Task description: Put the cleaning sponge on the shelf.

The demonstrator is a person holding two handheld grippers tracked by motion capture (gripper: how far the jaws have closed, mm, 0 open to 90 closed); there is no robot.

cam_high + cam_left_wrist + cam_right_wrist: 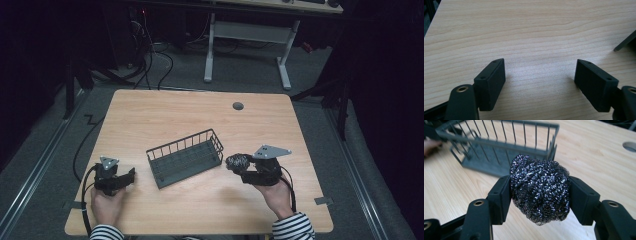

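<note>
Right gripper view has the steel wool ball (540, 190) at frame centre, pinched between the right gripper's (540, 197) two fingers (500, 197), just before the wire basket (499, 150) in the upper left. High view puts the left gripper (131, 175) at lower left, fingers spread wide over bare counter (200, 115), holding nothing.

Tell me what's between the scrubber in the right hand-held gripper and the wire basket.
Bare wooden table, as the high view shows: the steel scrubber in the right hand-held gripper sits just off the wire basket's end.
</note>
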